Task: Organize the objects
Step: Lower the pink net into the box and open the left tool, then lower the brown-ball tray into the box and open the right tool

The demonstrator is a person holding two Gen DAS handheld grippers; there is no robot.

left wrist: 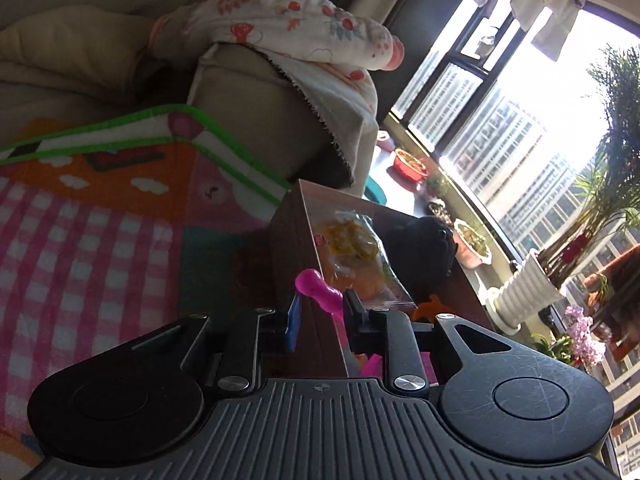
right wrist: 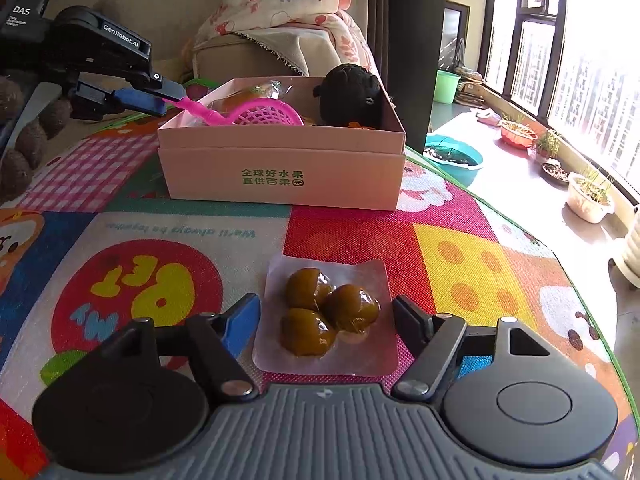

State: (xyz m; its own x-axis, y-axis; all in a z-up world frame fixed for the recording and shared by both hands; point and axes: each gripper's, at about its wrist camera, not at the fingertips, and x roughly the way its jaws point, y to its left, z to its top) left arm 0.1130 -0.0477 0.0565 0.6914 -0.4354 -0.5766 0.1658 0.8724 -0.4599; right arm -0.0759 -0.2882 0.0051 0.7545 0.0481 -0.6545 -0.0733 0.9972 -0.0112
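Note:
A pink cardboard box (right wrist: 280,168) stands on the play mat; it also shows in the left wrist view (left wrist: 304,216). Inside lie a black plush toy (right wrist: 352,94), a clear snack bag (left wrist: 356,252) and a pink toy strainer (right wrist: 264,115). My left gripper (right wrist: 168,98) is shut on the strainer's pink handle (left wrist: 320,290) at the box's left rim; the basket end rests in the box. My right gripper (right wrist: 326,316) is open, low over the mat, its fingers either side of a clear packet of three brown balls (right wrist: 328,312).
The colourful play mat (right wrist: 120,280) covers the floor. A sofa with a floral blanket (right wrist: 288,12) stands behind the box. To the right are a teal basin (right wrist: 456,160), a green bucket (right wrist: 446,86) and plant pots (right wrist: 590,196) along the window ledge.

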